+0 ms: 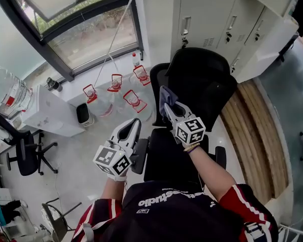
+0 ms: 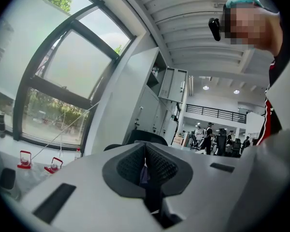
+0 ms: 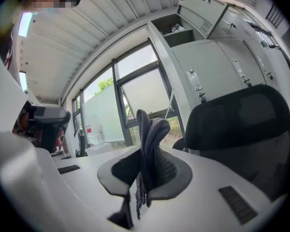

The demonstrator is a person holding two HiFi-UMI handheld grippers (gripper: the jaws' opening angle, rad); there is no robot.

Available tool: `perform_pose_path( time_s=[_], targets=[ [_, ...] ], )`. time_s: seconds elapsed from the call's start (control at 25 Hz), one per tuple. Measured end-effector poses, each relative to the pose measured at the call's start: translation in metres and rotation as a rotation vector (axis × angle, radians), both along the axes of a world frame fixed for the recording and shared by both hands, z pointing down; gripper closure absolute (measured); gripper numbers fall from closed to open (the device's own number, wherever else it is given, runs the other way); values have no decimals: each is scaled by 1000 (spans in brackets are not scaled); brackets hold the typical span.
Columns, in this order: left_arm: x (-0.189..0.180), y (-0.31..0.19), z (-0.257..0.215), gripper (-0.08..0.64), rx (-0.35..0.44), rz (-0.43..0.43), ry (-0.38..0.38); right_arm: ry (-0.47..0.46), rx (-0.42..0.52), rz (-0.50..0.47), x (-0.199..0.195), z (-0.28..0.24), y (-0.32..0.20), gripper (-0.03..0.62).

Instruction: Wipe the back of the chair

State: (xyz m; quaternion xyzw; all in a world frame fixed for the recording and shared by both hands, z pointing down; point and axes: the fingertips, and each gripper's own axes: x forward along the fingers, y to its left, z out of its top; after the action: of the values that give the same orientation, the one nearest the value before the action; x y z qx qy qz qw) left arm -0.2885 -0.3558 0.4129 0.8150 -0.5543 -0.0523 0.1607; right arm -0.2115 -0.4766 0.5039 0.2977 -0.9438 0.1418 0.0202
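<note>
A blue-grey cloth [image 1: 164, 95] is clamped in the right gripper [image 1: 169, 106], with the black chair's backrest [image 1: 204, 79] just ahead of it. Wiping is judged barely begun. The left gripper [image 1: 134, 124] is held closed and empty.

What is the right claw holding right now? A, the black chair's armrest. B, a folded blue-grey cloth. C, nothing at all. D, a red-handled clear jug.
B: in the right gripper view the right claw is shut on a folded blue-grey cloth that sticks up between its pads, with the black mesh office chair beyond it.
</note>
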Motion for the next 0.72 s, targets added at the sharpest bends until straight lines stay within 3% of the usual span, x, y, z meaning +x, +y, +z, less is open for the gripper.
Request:
perform_pose_path(
  time_s=[0.36, 0.72],
  targets=[
    [-45, -15, 20, 535, -51, -64, 2, 17, -94, -10, -80, 83, -93, 531],
    [-78, -2, 38, 535, -93, -129, -20, 76, -156, 24, -104, 144, -153, 531]
  ],
)
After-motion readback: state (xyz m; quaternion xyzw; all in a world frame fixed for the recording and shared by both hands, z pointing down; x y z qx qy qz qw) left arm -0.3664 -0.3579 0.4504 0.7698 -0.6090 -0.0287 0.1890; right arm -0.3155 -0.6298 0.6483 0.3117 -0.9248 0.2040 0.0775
